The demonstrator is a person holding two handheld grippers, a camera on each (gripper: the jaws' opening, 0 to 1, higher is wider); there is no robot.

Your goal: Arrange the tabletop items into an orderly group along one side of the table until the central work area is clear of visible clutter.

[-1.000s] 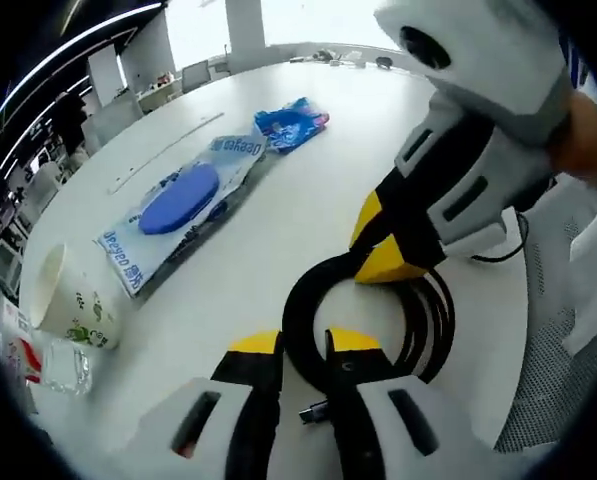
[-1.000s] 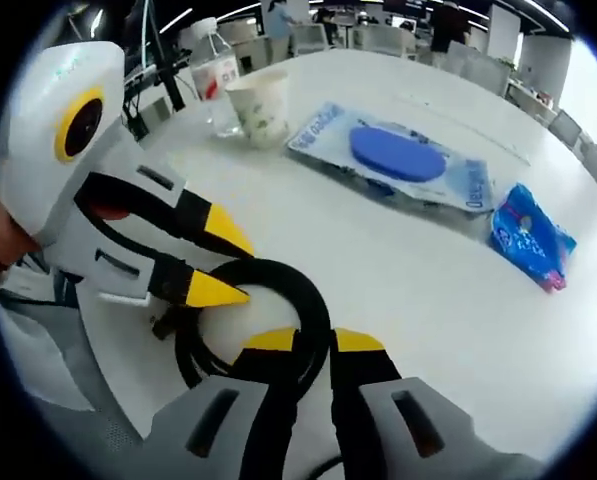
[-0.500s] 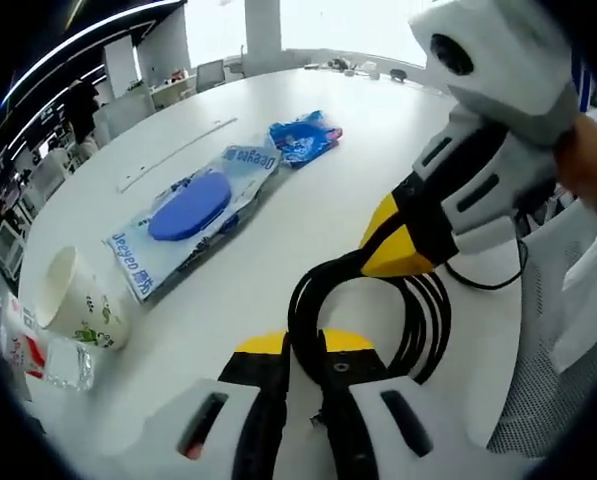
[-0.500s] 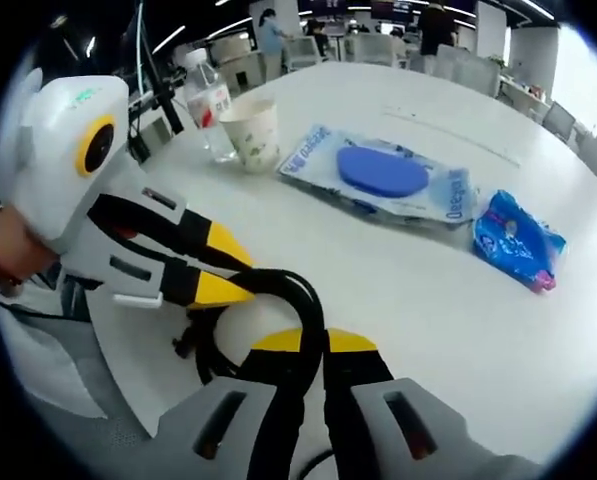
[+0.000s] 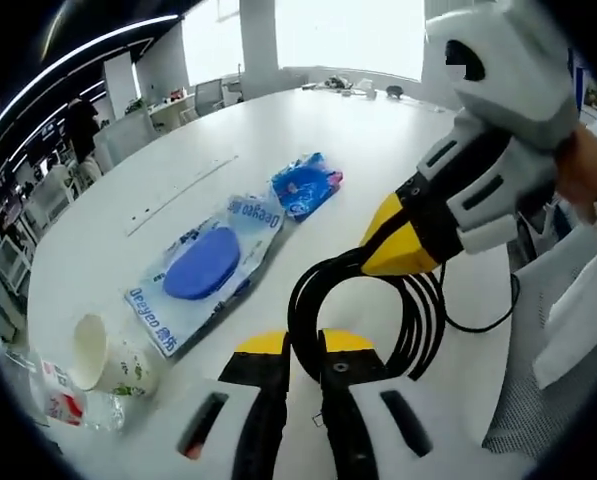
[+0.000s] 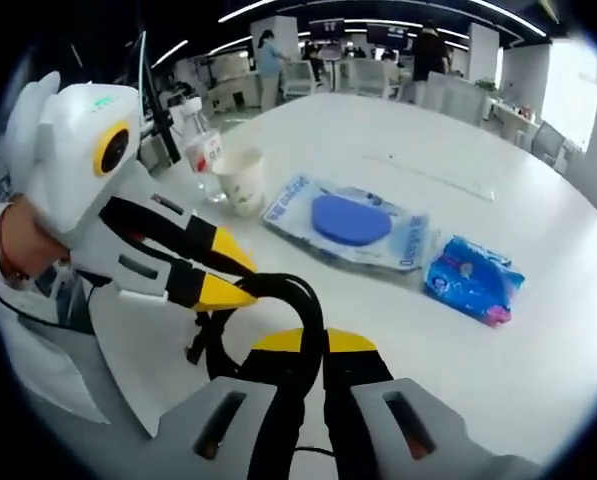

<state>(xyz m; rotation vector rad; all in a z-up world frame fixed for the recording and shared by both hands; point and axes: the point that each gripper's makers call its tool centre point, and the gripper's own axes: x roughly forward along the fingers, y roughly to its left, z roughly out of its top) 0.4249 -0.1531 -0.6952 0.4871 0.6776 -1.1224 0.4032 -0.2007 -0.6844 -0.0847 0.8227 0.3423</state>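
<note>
Cable (image 5: pixel 418 320) coil pinched by both left claw (image 5: pixel 303 345) & right claw (image 6: pixel 313 343), lifted; next: carry to table (image 6: pixel 538 370) edge w/o snagging.

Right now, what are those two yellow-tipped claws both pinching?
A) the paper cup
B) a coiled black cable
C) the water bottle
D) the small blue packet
B: the left gripper and the right gripper are each closed on a loop of the black cable, while the paper cup, blue packet and water bottle sit untouched farther out on the table.
</note>
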